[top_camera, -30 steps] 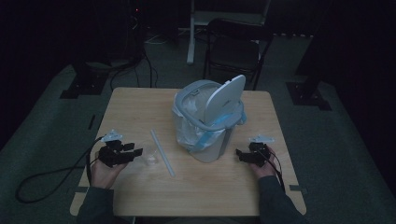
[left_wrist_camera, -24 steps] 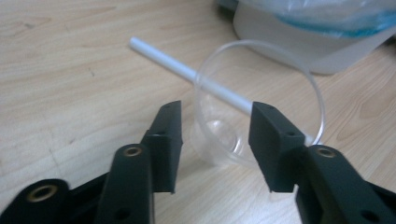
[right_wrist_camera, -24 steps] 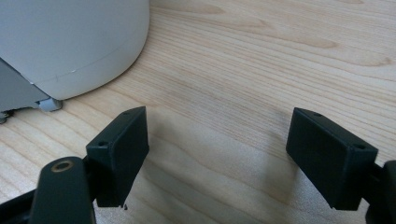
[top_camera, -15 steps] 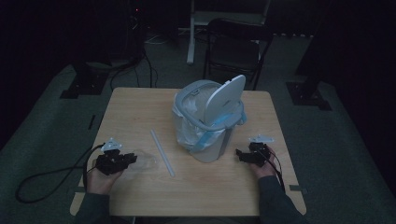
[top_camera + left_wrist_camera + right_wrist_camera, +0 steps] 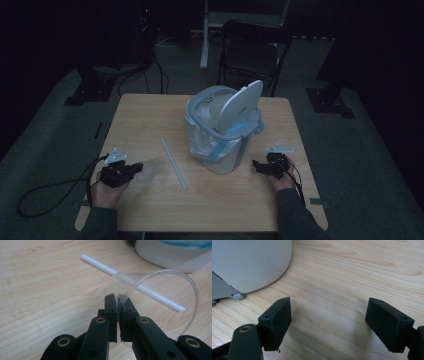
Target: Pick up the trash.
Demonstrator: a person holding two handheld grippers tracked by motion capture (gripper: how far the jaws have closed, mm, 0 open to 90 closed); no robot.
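Note:
A clear plastic cup [image 5: 151,168] lies on its side near the table's left front. In the left gripper view its rim [image 5: 163,271] curves up from between my jaws. My left gripper [image 5: 134,170] [image 5: 117,296] has just been closing and is now shut on that thin rim. A white straw [image 5: 173,163] [image 5: 100,265] lies flat just beyond the cup. My right gripper [image 5: 256,164] [image 5: 328,315] rests open on the wood beside the bin, with nothing between its fingers.
A grey-white lidded bin [image 5: 220,130] [image 5: 170,257] [image 5: 249,262] with a liner bag and its lid raised stands mid-table, between the two grippers. The wooden table [image 5: 145,115] has bare room at the back left. A chair stands behind the table.
My left gripper pulled back a little toward the near left edge and its jaws closed on the cup's rim. The right hand kept still.

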